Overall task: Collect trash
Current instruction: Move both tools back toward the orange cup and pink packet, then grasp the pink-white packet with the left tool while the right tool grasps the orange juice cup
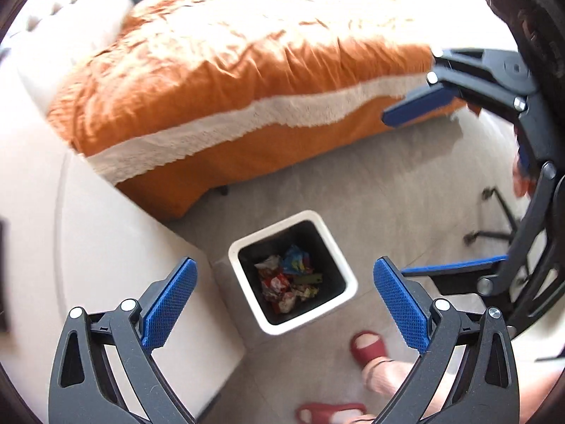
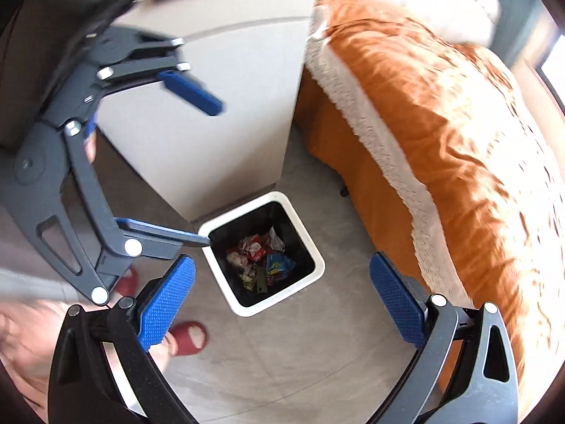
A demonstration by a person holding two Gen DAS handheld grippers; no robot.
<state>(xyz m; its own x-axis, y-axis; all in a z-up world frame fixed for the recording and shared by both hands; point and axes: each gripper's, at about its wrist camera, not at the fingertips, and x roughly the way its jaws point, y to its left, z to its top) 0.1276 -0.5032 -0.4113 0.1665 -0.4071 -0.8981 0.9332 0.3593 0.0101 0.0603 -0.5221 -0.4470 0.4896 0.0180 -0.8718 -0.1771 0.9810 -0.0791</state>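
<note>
Hovering over the bin (image 1: 348, 284) with both tongs spread and holding nothing.
My left tongs (image 1: 284, 309) and right tongs (image 2: 282, 300) hung above it; wrappers (image 1: 287, 281) (crumpled, mixed colours) lay at its bottom, between the white cabinet (image 1: 106, 247) and the orange bed (image 1: 247, 70).

- No legible text, label, brand, number or sign on any surface.
- Wrappers (image 1: 287, 277) in the bin (image 1: 247, 304): print too small to read.
</note>
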